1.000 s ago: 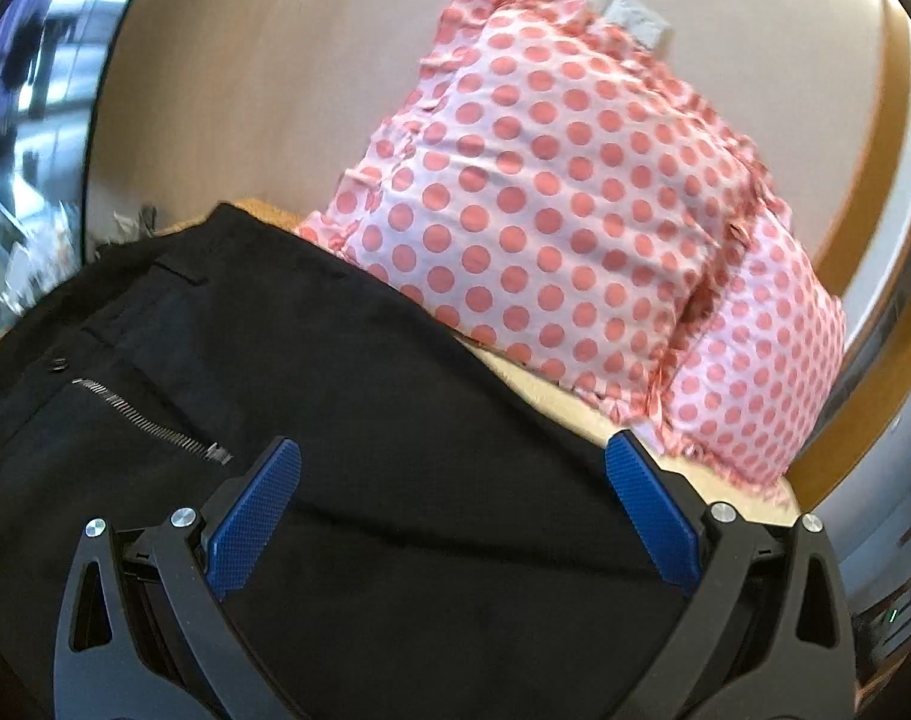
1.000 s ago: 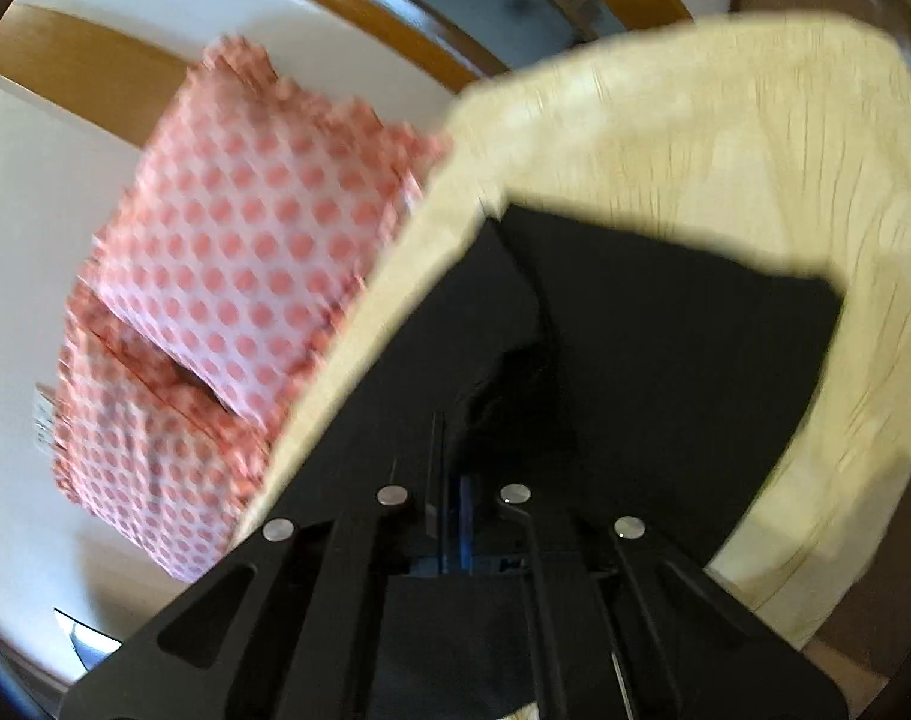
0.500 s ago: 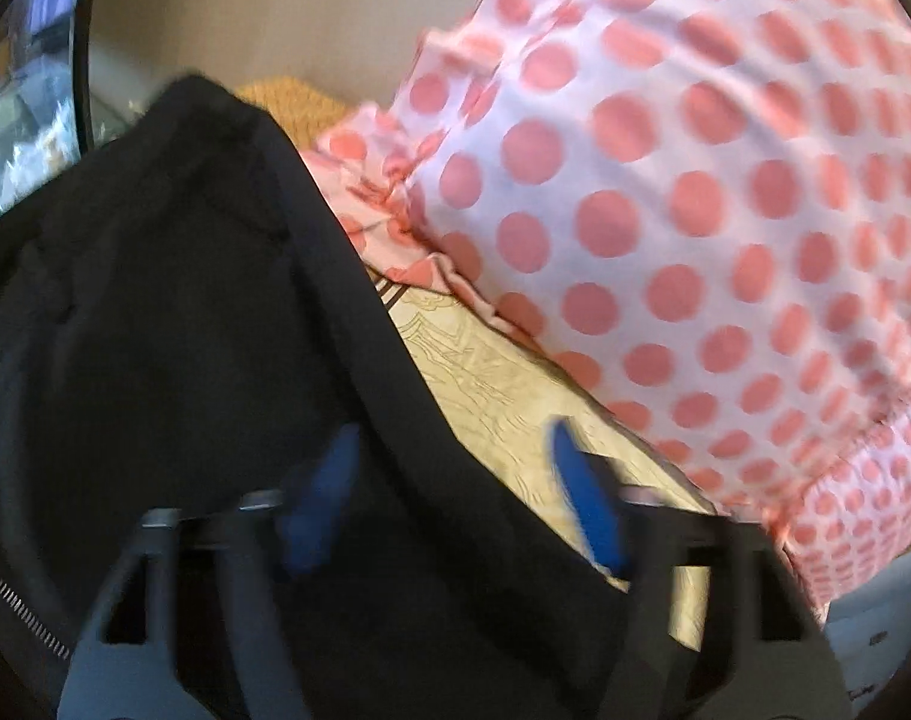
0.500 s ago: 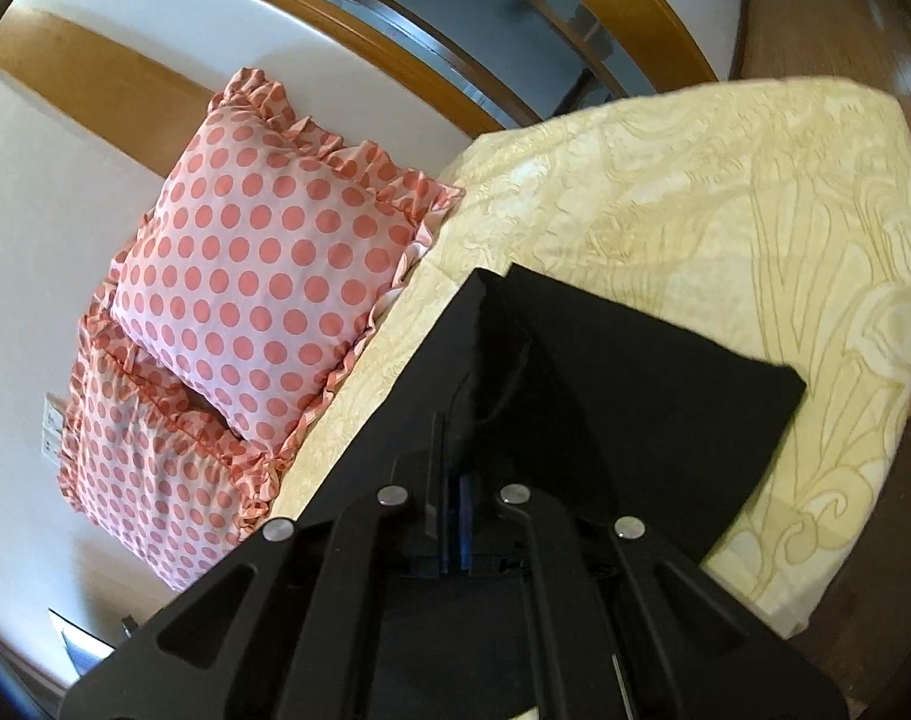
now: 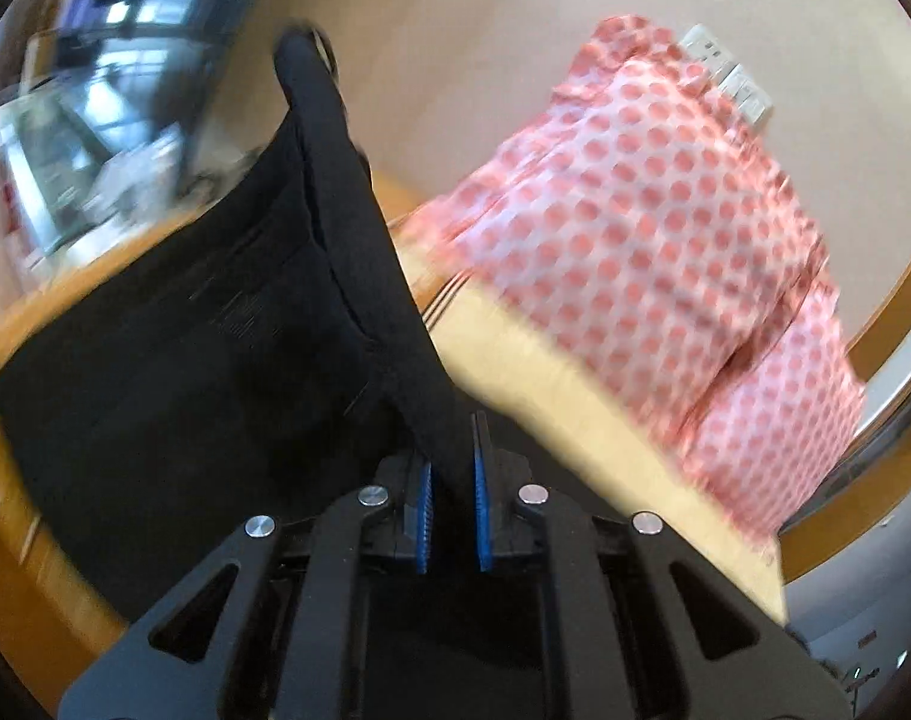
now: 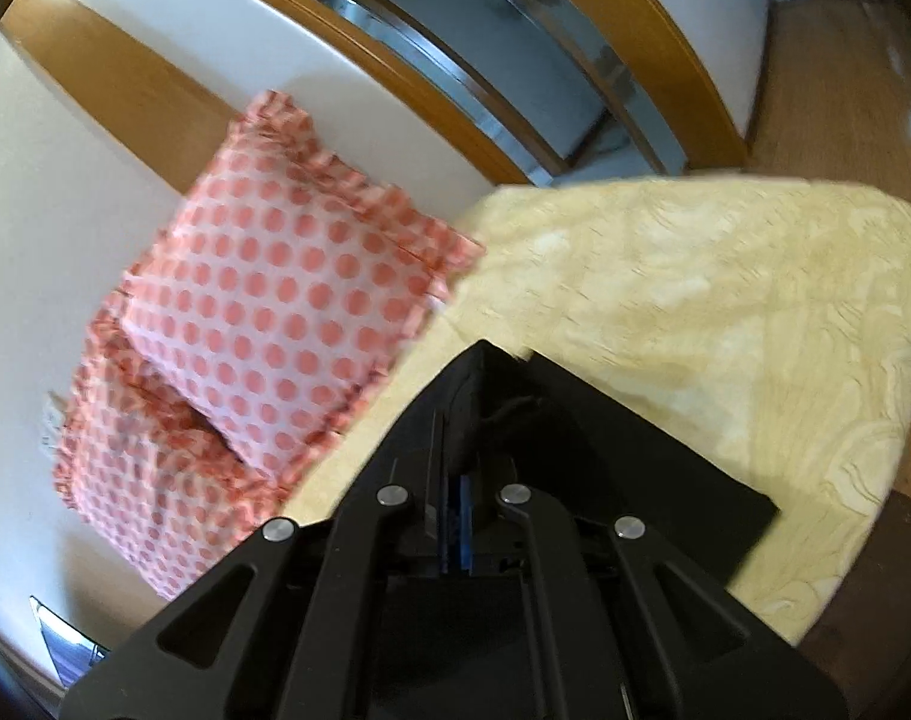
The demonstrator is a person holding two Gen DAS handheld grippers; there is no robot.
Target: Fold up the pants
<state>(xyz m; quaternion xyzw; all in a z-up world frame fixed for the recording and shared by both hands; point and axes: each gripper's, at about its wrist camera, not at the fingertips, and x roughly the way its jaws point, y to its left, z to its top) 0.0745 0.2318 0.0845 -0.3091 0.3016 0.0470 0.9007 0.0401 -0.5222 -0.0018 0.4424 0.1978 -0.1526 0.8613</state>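
Left wrist view has the left gripper point(image 5: 452, 516) clamped on a raised edge of the black fabric pants point(image 5: 215, 372) at centre frame, the right gripper point(image 6: 458, 531) pinching them likewise above the cream patterned bedspread point(image 6: 725, 312), so a fold seems underway, next needing both edges carried across together.

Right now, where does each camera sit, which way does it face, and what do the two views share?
Left wrist: on the left gripper, looking along its jaws, shut on a raised fold of the black pants, toward the polka-dot pillows at the wall.
Right wrist: on the right gripper, jaws shut on the pants, looking across the cream bedspread.
Shared: pants, pillows, bedspread. No hand or arm shows.
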